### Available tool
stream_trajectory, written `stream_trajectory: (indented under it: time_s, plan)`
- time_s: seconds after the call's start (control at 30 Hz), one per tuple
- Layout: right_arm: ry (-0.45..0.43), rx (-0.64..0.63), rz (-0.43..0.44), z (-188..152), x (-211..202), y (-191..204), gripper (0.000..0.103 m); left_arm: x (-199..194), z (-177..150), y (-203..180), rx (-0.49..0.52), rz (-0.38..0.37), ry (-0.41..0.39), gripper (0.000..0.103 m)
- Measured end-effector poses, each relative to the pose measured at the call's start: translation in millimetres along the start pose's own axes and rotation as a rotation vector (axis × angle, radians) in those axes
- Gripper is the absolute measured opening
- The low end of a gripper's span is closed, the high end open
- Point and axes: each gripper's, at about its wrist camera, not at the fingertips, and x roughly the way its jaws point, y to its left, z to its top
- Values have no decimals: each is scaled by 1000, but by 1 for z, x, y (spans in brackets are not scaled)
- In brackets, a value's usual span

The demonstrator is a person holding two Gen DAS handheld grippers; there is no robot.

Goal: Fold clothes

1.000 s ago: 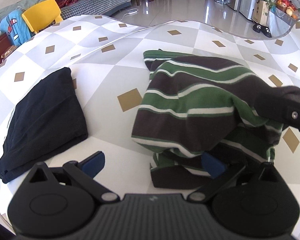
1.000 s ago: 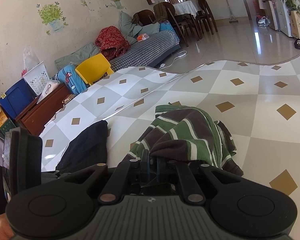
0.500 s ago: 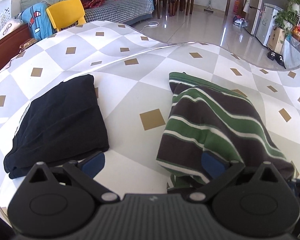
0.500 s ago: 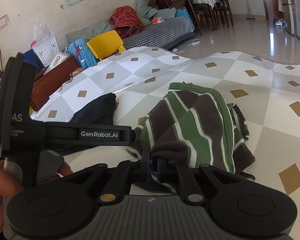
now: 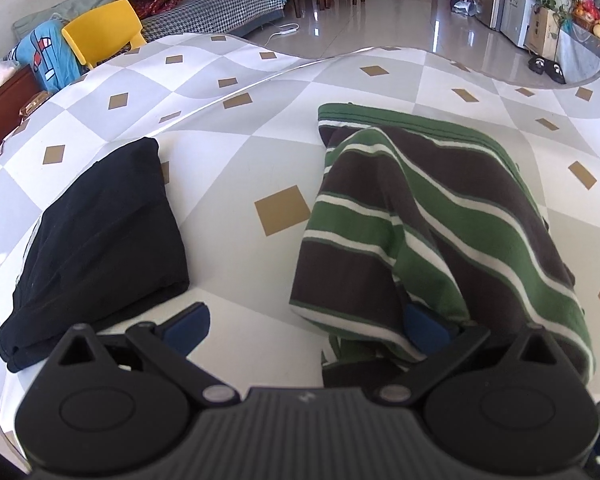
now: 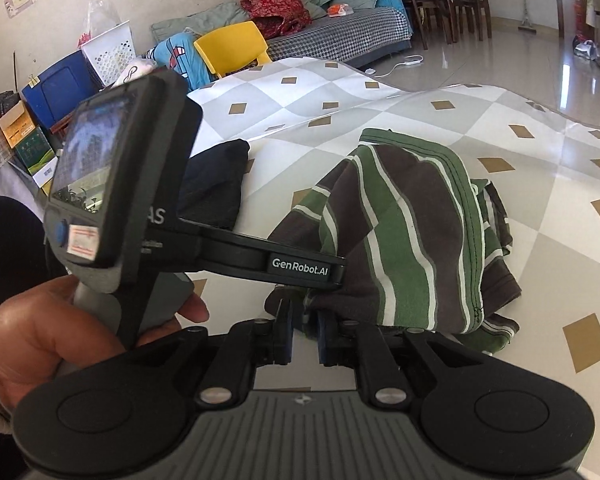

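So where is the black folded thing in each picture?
Left wrist view: the black folded garment lies at left, on the checked tablecloth.
Right wrist view: it is left of centre, partly hidden behind the left gripper.
Shared landmark: the yellow chair.

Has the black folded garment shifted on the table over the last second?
No. The black folded garment keeps its spot: its right edge covers the same gold diamond on the tablecloth as before. Only the camera moved.
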Motion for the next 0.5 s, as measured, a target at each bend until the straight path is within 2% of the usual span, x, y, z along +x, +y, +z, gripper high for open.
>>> stream_trajectory:
  time_s: [0.27, 0.5]
  plan:
    - [-49, -5, -26, 10, -23, -7, 31, 13, -6, 3, -9, 17, 59, 103]
    - [-112, 80, -79, 27, -21, -23, 36, 14, -11, -1, 17, 28, 51, 103]
